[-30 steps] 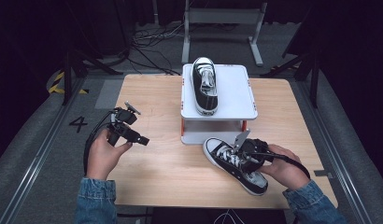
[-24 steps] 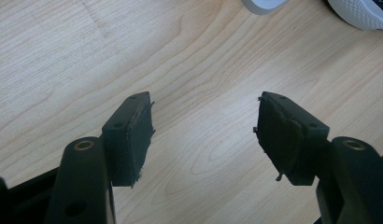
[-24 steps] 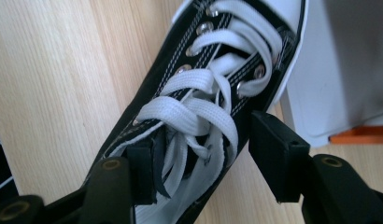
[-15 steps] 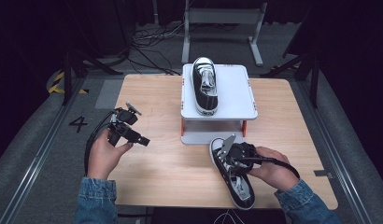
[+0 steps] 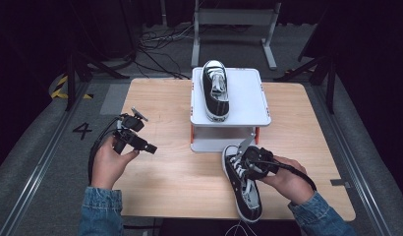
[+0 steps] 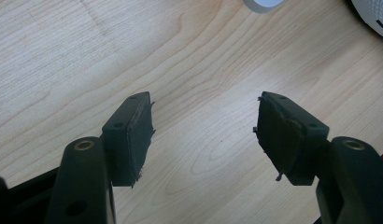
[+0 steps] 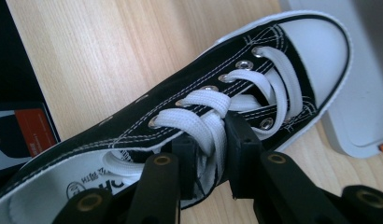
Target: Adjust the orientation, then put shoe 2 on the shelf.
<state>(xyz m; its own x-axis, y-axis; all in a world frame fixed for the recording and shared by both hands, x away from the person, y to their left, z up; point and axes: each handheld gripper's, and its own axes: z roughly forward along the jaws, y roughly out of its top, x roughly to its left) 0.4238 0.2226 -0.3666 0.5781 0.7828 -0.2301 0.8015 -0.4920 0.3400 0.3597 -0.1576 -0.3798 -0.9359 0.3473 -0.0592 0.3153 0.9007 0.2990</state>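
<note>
Since a second ago the right tongs [image 5: 246, 162] have swung the near sneaker [image 5: 244, 189] round: it lay slanted with its heel toward the worktop's right front, and it now runs almost straight front to back, toe up against the foot of the white stand [image 5: 229, 115] and heel close to the worktop's front edge. The right hand [image 5: 288, 178] has come in toward the middle with it. The left tongs [image 5: 135, 140] and left hand [image 5: 108, 162] have kept their place near the left edge, and the second sneaker [image 5: 215, 91] has not shifted on top of the stand.

Seen from the right gripper view, the right tongs [image 7: 213, 154] are closed to a narrow gap on the white laces [image 7: 213, 112] and tongue of the near sneaker [image 7: 133, 135], whose white toe cap sits just beside the stand's grey base [image 7: 362, 121].

From the left gripper view, the left tongs [image 6: 203, 135] stand wide apart with nothing between them, above bare wood [image 6: 87, 60].

Open room on the worktop [image 5: 165, 177]: a broad bare stretch between the two hands, in front of the stand, and another strip to the right of the stand out to the right edge. The near sneaker's heel has little margin before the front edge.
</note>
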